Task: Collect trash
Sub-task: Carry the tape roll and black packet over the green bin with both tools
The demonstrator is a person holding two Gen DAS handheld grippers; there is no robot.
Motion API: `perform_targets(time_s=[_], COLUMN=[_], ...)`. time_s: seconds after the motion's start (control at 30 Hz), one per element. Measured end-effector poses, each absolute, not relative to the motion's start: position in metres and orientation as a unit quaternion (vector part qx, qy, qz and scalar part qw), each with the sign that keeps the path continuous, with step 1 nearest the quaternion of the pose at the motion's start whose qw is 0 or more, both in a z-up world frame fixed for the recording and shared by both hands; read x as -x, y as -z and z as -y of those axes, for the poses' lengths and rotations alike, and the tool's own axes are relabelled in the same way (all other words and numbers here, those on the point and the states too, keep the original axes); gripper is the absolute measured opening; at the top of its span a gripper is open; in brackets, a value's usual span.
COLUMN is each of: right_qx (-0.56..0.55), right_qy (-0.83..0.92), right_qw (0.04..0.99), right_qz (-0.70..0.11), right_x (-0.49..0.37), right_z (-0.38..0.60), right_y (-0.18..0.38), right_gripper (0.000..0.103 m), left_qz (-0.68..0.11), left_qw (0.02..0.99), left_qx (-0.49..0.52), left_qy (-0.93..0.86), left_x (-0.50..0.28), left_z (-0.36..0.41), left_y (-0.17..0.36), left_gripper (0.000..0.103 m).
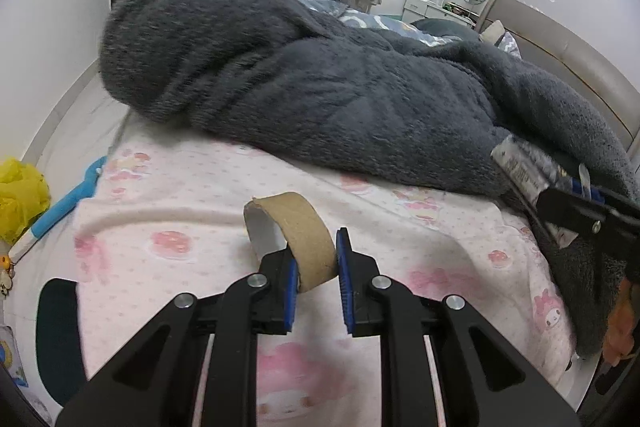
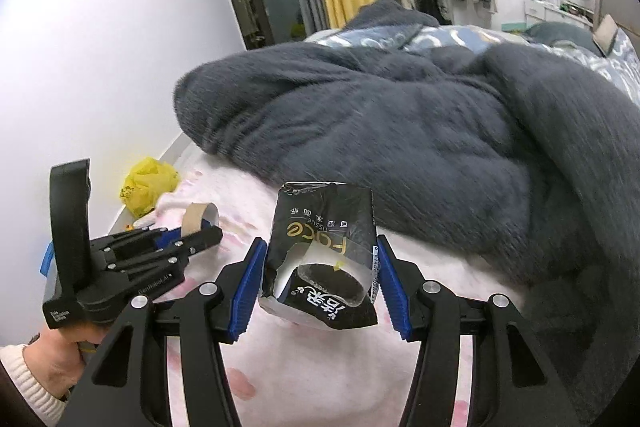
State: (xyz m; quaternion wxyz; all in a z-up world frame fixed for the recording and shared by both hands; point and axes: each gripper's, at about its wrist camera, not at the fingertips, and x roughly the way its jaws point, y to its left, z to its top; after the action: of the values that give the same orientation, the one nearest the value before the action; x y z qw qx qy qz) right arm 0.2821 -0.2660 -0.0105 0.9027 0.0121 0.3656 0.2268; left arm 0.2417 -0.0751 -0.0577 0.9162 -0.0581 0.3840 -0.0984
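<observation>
A: Two grippers, both loaded. Our left gripper (image 1: 316, 281) is clamped on the cardboard roll (image 1: 298, 235), which sticks out far along its fingers. Right?

B: Right gripper (image 2: 320, 287) pinches the black tissue wrapper (image 2: 322, 255), standing upright between the pads.

A: Drop spot?

B: We'd guess the yellow bag (image 2: 146, 185), far left off the bed (image 1: 172, 211); left gripper is nearer it.

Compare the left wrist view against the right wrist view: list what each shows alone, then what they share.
Left wrist only: a blue-handled tool at the bed's edge.

Right wrist only: the person's hand holding the left gripper.

Both: the cardboard tube in the left gripper, the black tissue pack clamped in the right gripper, the grey fleece blanket, the yellow bag.
</observation>
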Motion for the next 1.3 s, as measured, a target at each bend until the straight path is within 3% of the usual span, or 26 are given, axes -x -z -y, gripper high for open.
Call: perform_targets(time_s=[0.7,1.3], right_qx=[0.014,0.056], right_qy=[-0.301,-0.381], right_qw=[0.89,0.856], right_qz=[-0.341,-0.345], right_x=[-0.288,-0.271], right_z=[0.137,0.002], right_y=[-0.031,-0.027], right_gripper=[0.055,0.055], left_qz=[-0.391,-0.486], left_qw=[0.917,0.868], left_qx=[0.07,0.097], left_qy=[0.026,-0.044], left_x=[-0.225,-0.203], left_z=[-0.047,-0.162], left_y=[0.05,0.118], left_gripper=[0.019,0.019])
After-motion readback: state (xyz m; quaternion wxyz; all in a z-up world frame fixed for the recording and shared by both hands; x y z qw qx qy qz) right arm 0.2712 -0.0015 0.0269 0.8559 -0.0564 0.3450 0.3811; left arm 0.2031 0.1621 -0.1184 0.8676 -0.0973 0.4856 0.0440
